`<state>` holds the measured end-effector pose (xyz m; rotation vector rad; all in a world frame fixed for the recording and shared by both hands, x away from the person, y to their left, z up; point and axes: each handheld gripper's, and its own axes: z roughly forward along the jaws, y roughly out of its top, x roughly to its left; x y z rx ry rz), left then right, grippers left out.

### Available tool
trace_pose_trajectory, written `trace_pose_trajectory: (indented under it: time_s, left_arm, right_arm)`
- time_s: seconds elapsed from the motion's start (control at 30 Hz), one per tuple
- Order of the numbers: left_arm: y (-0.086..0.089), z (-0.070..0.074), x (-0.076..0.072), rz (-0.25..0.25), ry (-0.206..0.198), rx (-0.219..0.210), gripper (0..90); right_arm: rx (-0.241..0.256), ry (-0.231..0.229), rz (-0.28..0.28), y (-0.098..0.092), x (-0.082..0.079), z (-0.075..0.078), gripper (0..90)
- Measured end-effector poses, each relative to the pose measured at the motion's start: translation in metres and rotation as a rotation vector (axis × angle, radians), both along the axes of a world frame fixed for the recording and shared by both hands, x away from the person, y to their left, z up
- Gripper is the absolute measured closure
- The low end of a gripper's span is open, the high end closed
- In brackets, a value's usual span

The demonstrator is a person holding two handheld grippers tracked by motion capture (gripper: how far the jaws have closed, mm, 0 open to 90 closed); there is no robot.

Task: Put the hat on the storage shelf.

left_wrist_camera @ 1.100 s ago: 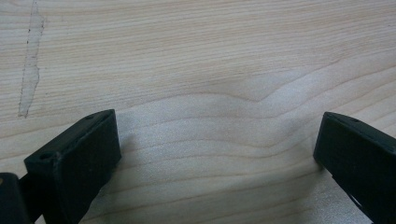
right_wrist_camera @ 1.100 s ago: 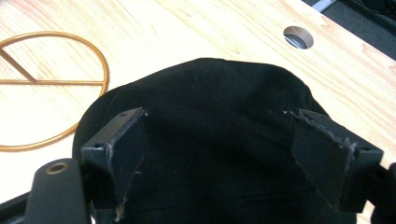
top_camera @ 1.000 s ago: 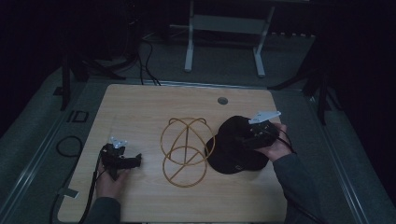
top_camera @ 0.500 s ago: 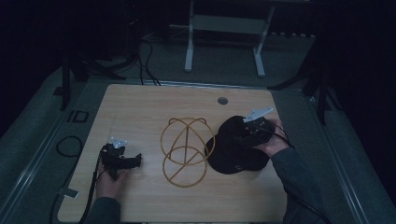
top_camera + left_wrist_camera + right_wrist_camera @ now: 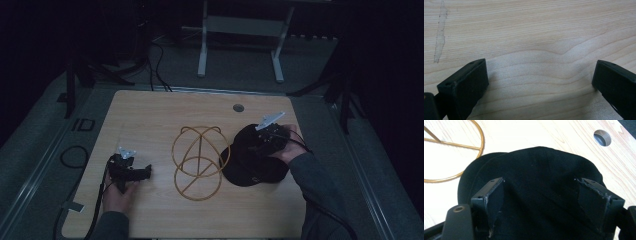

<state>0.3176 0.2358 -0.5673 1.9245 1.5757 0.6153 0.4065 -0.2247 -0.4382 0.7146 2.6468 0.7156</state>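
High view: black fabric cap (image 5: 252, 160) lies on the right side of the light wooden desk (image 5: 150, 115), its left edge just beside the gold wire stand of crossed hoops (image 5: 199, 161) at centre. Right gripper (image 5: 264, 141) sits over the far part of the cap; left gripper (image 5: 141, 172) is parked on bare desk at near left, well apart from both. Round cable hole (image 5: 238, 107) in the desk at the far edge. Left gripper view: jaws wide apart, plain wood grain between them, nothing held. Right gripper view: jaws spread wide with the cap's crown (image 5: 541, 195) bulging between them; pads look to be at or near the fabric but not closed on it, stand's hoop (image 5: 461, 147) beyond. Read: this is the grasp step on the cap, approach done, pinch not yet made. Next move calls for closing on a fold of the crown so fabric doesn't slip, then a lift clear of the desk before heading left to the stand.
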Motion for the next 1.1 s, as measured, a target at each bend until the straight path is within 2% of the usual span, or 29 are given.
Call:
trace_pose_trajectory:
  time_s: [0.27, 0.57, 0.67, 0.83, 0.97, 1.1]
  left_arm:
    - [0.0, 0.0, 0.0, 0.0, 0.0, 0.0, 0.1]
    - [0.0, 0.0, 0.0, -0.001, 0.0, 0.0, 0.1]
    - [0.0, 0.0, 0.0, 0.0, 0.0, 0.0, 0.1]
    - [0.0, 0.0, 0.0, 0.0, 0.0, 0.0, 0.1]
    - [0.0, 0.0, 0.0, 0.0, 0.0, 0.0, 0.1]
    - [0.0, 0.0, 0.0, 0.0, -0.001, -0.001, 0.1]
  right_arm:
    - [-0.002, 0.027, 0.029, 0.001, 0.004, -0.006, 20.3]
    - [-0.04, 0.039, 0.052, 0.004, 0.006, -0.014, 17.9]
    - [-0.06, 0.044, 0.06, 0.006, 0.006, -0.017, 16.8]
    - [-0.128, 0.048, 0.075, 0.011, 0.007, -0.024, 15.2]
    - [-0.162, 0.055, 0.077, 0.015, 0.007, -0.027, 15.7]
    - [-0.187, 0.086, 0.083, 0.016, 0.009, -0.029, 23.1]
